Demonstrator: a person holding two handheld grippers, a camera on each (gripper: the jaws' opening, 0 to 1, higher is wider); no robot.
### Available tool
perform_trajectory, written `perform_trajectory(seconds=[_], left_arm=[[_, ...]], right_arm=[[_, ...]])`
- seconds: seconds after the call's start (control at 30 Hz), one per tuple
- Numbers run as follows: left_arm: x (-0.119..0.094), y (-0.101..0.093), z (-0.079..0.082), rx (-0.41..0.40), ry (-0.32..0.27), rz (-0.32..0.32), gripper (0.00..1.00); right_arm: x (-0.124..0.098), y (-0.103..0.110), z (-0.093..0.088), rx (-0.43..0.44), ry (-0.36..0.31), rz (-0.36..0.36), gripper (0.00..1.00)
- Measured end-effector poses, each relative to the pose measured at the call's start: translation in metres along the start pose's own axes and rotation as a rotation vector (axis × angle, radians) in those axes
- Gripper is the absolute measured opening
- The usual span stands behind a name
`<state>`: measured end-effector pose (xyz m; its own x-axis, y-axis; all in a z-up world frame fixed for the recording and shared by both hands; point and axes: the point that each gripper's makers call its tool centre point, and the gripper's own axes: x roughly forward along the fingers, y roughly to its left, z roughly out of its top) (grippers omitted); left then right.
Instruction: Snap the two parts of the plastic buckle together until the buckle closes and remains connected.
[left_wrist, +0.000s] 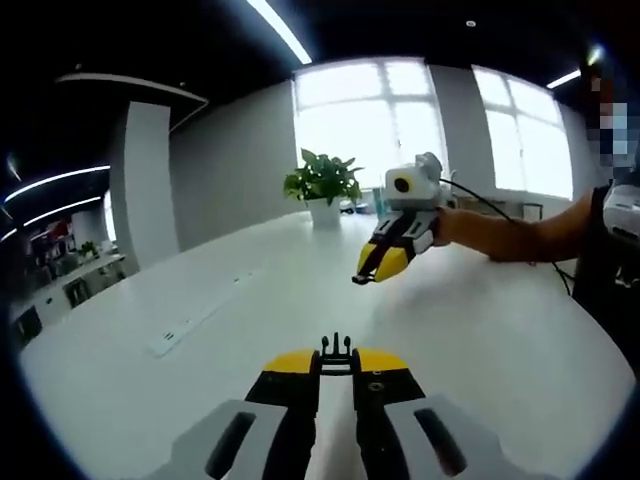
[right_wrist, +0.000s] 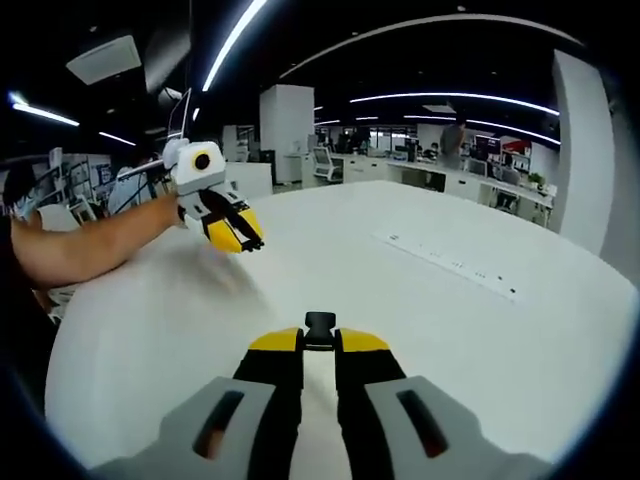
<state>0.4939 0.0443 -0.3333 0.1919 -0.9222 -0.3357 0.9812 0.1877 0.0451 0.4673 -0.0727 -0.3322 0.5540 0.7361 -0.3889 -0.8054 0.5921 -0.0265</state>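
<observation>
In the left gripper view, the left gripper (left_wrist: 337, 372) is seen rising from the bottom edge, its yellow-tipped jaws drawn close together and clenched on the pronged buckle half (left_wrist: 336, 351), a small black piece whose prongs stick out past the jaw tips. This half is held above the white table (left_wrist: 500, 340), with no contact between the two visible. Farther off, beyond the pronged buckle half and to the right of it, the right gripper (left_wrist: 372, 270) is carried in a person's hand (left_wrist: 447, 226) over the table (its jaw tips are pointed down and toward the camera). Behind it, at the table's far edge, a potted plant (left_wrist: 323, 185) is set in front of bright windows (left_wrist: 365, 120).

In the right gripper view, the right gripper (right_wrist: 319, 352) is likewise closed, and the socket buckle half (right_wrist: 320, 330), a black boxy piece, is gripped between its tips over the table (right_wrist: 480, 330). The left gripper (right_wrist: 248, 238) is seen up and to the left of the socket buckle half, well apart from it, held out on a bare forearm (right_wrist: 95, 245). The two buckle halves are thus kept separate, one in each gripper. A strip of inset sockets (right_wrist: 455, 265) is set into the tabletop to the right of the socket buckle half, and office desks (right_wrist: 440, 175) are ranged beyond the table.
</observation>
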Motion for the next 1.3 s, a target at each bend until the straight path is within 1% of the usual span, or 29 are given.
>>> perform_trajectory(seconds=[0.13, 0.2, 0.27, 0.43, 0.5, 0.53, 0.73, 0.77, 0.9, 0.93, 1.0, 1.07, 1.13, 1.17, 1.2, 1.3], left_arm=[[-0.001, -0.006, -0.007, -0.012, 0.024, 0.000, 0.11], [-0.001, -0.008, -0.007, -0.033, 0.021, -0.002, 0.11], [-0.002, -0.011, -0.004, -0.083, 0.015, -0.008, 0.10], [-0.006, -0.021, -0.006, -0.072, 0.040, -0.008, 0.10], [-0.007, -0.023, -0.005, -0.081, 0.038, -0.007, 0.10], [-0.007, -0.023, -0.004, -0.087, 0.037, -0.006, 0.11], [-0.007, -0.035, -0.002, -0.101, 0.046, -0.014, 0.11], [-0.008, -0.034, -0.002, -0.104, 0.047, -0.015, 0.11], [-0.014, -0.037, -0.005, -0.108, 0.052, -0.009, 0.11], [-0.016, -0.038, -0.005, -0.108, 0.053, -0.007, 0.11], [-0.018, -0.048, -0.003, -0.102, 0.046, -0.002, 0.11], [-0.020, -0.050, -0.002, -0.096, 0.043, -0.001, 0.11], [-0.021, -0.053, -0.001, -0.090, 0.047, -0.002, 0.11], [-0.019, -0.060, 0.000, -0.087, 0.047, -0.002, 0.11], [-0.018, -0.062, 0.000, -0.087, 0.047, -0.003, 0.11], [-0.017, -0.067, -0.002, -0.090, 0.053, -0.011, 0.11]], right_arm=[[-0.001, 0.001, 0.002, 0.006, -0.007, 0.002, 0.10], [-0.001, 0.001, 0.002, 0.010, -0.006, 0.006, 0.10], [0.001, -0.004, 0.003, 0.015, -0.005, 0.010, 0.10], [0.000, -0.007, 0.006, 0.021, -0.013, 0.015, 0.10], [0.000, -0.007, 0.007, 0.024, -0.017, 0.020, 0.10], [0.000, -0.011, 0.009, 0.026, -0.018, 0.021, 0.10], [-0.001, -0.016, 0.014, 0.032, -0.024, 0.024, 0.10], [-0.001, -0.017, 0.015, 0.033, -0.025, 0.025, 0.10], [-0.002, -0.009, 0.016, 0.028, -0.028, 0.027, 0.10], [-0.003, -0.007, 0.015, 0.017, -0.020, 0.038, 0.10], [-0.004, -0.003, 0.014, 0.008, -0.019, 0.039, 0.10], [-0.005, 0.002, 0.013, 0.007, -0.014, 0.051, 0.10], [-0.008, 0.006, 0.014, 0.012, -0.021, 0.054, 0.10], [-0.009, 0.008, 0.015, 0.015, -0.024, 0.057, 0.10], [-0.011, 0.010, 0.015, 0.016, -0.026, 0.058, 0.10], [-0.014, 0.014, 0.014, 0.017, -0.026, 0.061, 0.10]])
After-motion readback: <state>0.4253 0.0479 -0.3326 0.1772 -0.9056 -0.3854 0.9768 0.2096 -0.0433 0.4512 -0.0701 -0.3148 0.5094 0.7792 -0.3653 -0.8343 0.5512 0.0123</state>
